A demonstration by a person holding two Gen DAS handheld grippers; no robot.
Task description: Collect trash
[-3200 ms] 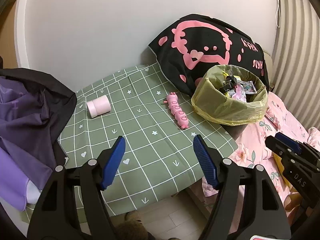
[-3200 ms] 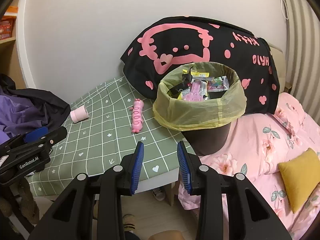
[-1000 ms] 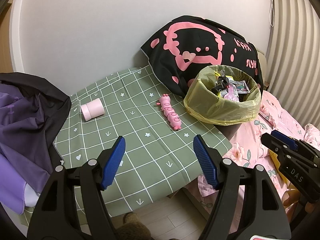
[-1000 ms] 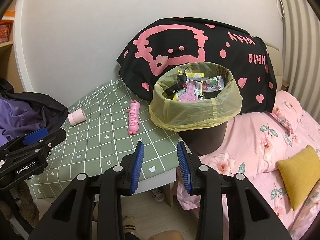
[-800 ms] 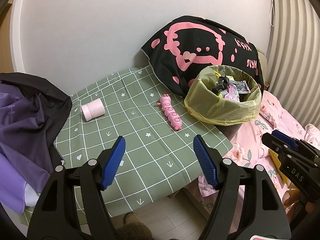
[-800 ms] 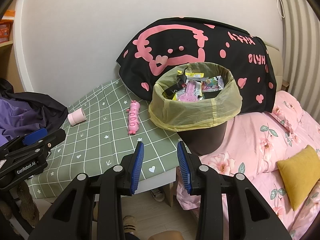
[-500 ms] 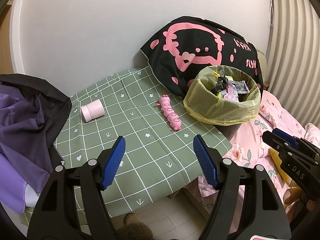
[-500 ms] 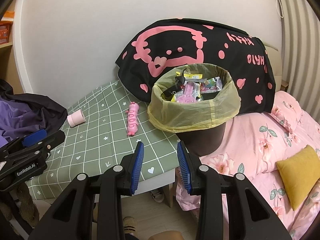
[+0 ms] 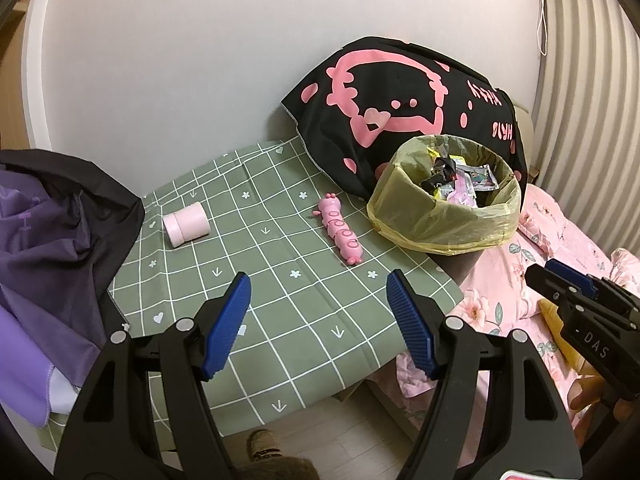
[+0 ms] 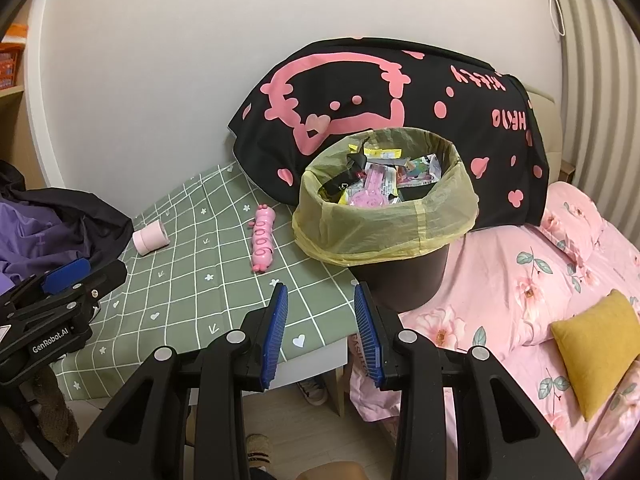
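A dark bin with a yellow liner (image 9: 444,216) (image 10: 384,216) stands on the pink bed beside the table, full of wrappers. A pink caterpillar-shaped item (image 9: 340,232) (image 10: 263,240) and a pink cylinder (image 9: 186,225) (image 10: 150,238) lie on the green checked tablecloth (image 9: 280,300) (image 10: 192,280). My left gripper (image 9: 318,308) is open and empty, held above the table's near edge. My right gripper (image 10: 321,312) is open and empty, held in front of the bin, off the table's corner.
A black and pink pillow (image 9: 400,108) (image 10: 384,100) leans on the wall behind the bin. Purple and black clothes (image 9: 48,248) are heaped at the table's left. A yellow cushion (image 10: 596,344) lies on the pink bedding. The floor lies below.
Both grippers have drifted back a little from the table and bin over the last seconds. Nothing on the table has moved, and both jaws keep their openings.
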